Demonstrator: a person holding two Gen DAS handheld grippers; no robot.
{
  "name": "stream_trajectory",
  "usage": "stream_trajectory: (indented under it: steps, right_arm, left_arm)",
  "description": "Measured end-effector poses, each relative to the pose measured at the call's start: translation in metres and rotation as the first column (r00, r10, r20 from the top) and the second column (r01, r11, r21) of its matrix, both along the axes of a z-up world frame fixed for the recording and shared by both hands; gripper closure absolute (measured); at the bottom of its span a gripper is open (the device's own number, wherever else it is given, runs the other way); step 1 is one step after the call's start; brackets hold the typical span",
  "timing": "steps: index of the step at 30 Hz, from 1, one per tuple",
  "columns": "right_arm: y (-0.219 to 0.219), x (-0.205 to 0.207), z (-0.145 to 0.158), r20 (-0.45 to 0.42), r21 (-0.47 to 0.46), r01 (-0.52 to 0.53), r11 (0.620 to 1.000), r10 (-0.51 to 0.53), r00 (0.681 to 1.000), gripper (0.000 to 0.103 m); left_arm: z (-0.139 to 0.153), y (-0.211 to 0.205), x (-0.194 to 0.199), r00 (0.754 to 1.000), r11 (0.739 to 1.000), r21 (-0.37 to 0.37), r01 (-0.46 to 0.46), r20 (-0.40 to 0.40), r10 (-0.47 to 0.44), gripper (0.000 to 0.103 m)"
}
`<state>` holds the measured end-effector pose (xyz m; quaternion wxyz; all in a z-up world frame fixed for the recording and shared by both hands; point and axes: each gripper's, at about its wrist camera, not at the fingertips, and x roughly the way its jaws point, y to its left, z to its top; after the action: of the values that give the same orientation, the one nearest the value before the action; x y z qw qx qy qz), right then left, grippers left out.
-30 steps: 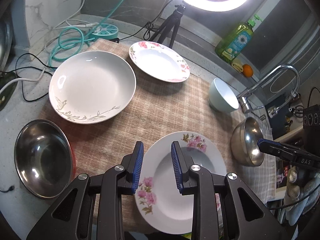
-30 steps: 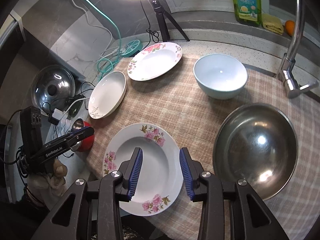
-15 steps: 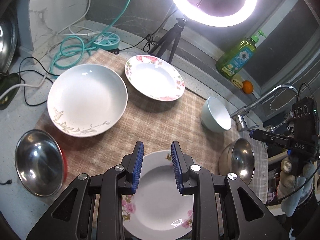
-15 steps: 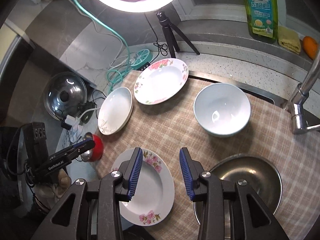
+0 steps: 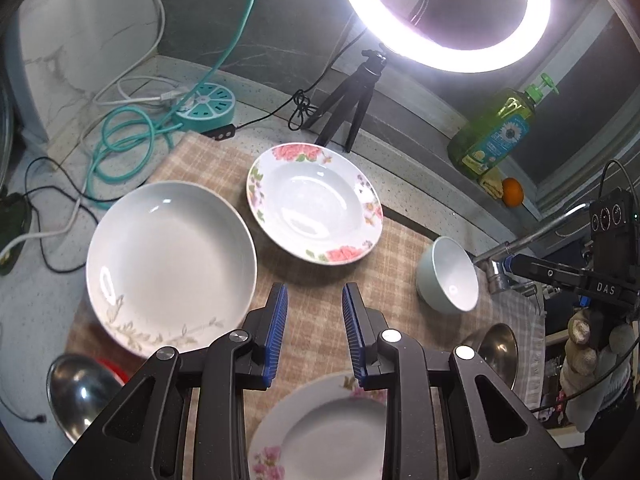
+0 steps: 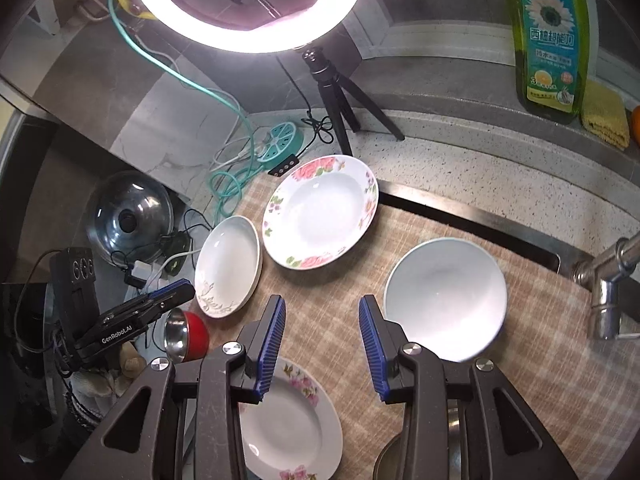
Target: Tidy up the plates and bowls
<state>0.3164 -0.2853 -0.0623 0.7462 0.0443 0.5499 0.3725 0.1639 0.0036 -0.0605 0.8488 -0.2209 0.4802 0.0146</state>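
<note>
My left gripper (image 5: 314, 300) hangs open over the checked cloth (image 5: 312, 304), nothing between its blue pads. In front of it lie a white leaf-patterned plate (image 5: 172, 264) and a floral plate (image 5: 316, 208); a second floral plate (image 5: 320, 432) lies under its body. A pale blue bowl (image 5: 452, 276) stands to the right. My right gripper (image 6: 322, 312) is open and empty too, above the cloth between the near floral plate (image 6: 288, 424) and the pale blue bowl (image 6: 444, 296). The far floral plate (image 6: 320, 212) and leaf plate (image 6: 228, 268) lie beyond it.
A steel bowl in a red one (image 5: 80, 392) sits at the cloth's left corner, another steel bowl (image 5: 496, 348) at the right. A ring light on a tripod (image 5: 356, 112), a power strip with cables (image 5: 204, 108), a soap bottle (image 6: 548, 40), a faucet (image 6: 608, 280) and a pot lid (image 6: 132, 216) ring the cloth.
Both grippers have moved from over the near floral plate toward the far side of the cloth and risen a little. Their jaws stand as before.
</note>
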Motion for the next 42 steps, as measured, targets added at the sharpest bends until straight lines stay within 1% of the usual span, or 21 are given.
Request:
stream_trajectory:
  steps: [3, 7, 14, 17, 22, 25, 28, 29, 31, 32, 36, 38, 42]
  right_arm:
    - [0.009, 0.011, -0.007, -0.012, -0.023, 0.012, 1.000, -0.012, 1.000, 0.068]
    - [0.022, 0.033, -0.021, -0.065, -0.032, 0.050, 0.998, -0.052, 0.996, 0.068]
    - [0.049, 0.071, -0.050, -0.123, -0.058, 0.099, 0.993, -0.106, 0.987, 0.068]
    - [0.058, 0.083, -0.066, -0.140, -0.074, 0.125, 0.989, -0.134, 0.981, 0.069]
    - [0.066, 0.098, -0.085, -0.180, -0.078, 0.157, 0.984, -0.169, 0.969, 0.071]
    - [0.071, 0.107, -0.092, -0.187, -0.092, 0.166, 0.982, -0.181, 0.965, 0.075]
    - [0.078, 0.113, -0.097, -0.189, -0.107, 0.167, 0.980, -0.184, 0.964, 0.080]
    - [0.080, 0.115, -0.099, -0.189, -0.111, 0.165, 0.980, -0.184, 0.965, 0.084]
    - [0.084, 0.117, -0.102, -0.194, -0.116, 0.162, 0.980, -0.183, 0.964, 0.085]
    - [0.085, 0.118, -0.105, -0.196, -0.119, 0.165, 0.979, -0.186, 0.963, 0.087]
    - [0.087, 0.120, -0.111, -0.206, -0.126, 0.169, 0.978, -0.193, 0.959, 0.090]
    - [0.087, 0.122, -0.113, -0.206, -0.131, 0.177, 0.975, -0.201, 0.958, 0.090]
    - [0.086, 0.126, -0.116, -0.208, -0.137, 0.187, 0.973, -0.212, 0.955, 0.091]
  left_arm:
    - [-0.006, 0.009, 0.019, 1.000, 1.000, -0.010, 0.009, -0.008, -0.009, 0.077]
    - [-0.018, 0.024, 0.047, 0.999, 0.999, -0.037, 0.017, -0.040, -0.018, 0.077]
    - [-0.040, 0.049, 0.087, 0.995, 0.999, -0.031, 0.035, -0.091, -0.038, 0.077]
    - [-0.053, 0.063, 0.103, 0.992, 0.997, -0.073, 0.029, -0.123, -0.038, 0.077]
    - [-0.071, 0.076, 0.123, 0.986, 0.994, -0.104, 0.037, -0.160, -0.053, 0.077]
    - [-0.080, 0.079, 0.132, 0.982, 0.992, -0.122, 0.043, -0.177, -0.065, 0.077]
    - [-0.085, 0.079, 0.139, 0.980, 0.992, -0.110, 0.057, -0.182, -0.077, 0.078]
    - [-0.086, 0.079, 0.140, 0.980, 0.992, -0.106, 0.061, -0.182, -0.080, 0.082]
    - [-0.089, 0.081, 0.144, 0.979, 0.992, -0.114, 0.060, -0.186, -0.081, 0.085]
    - [-0.091, 0.082, 0.145, 0.979, 0.991, -0.124, 0.058, -0.187, -0.081, 0.088]
    - [-0.094, 0.084, 0.147, 0.978, 0.990, -0.132, 0.058, -0.192, -0.082, 0.089]
    - [-0.094, 0.084, 0.148, 0.978, 0.990, -0.131, 0.059, -0.191, -0.084, 0.092]
    - [-0.094, 0.084, 0.150, 0.978, 0.989, -0.130, 0.063, -0.192, -0.088, 0.092]
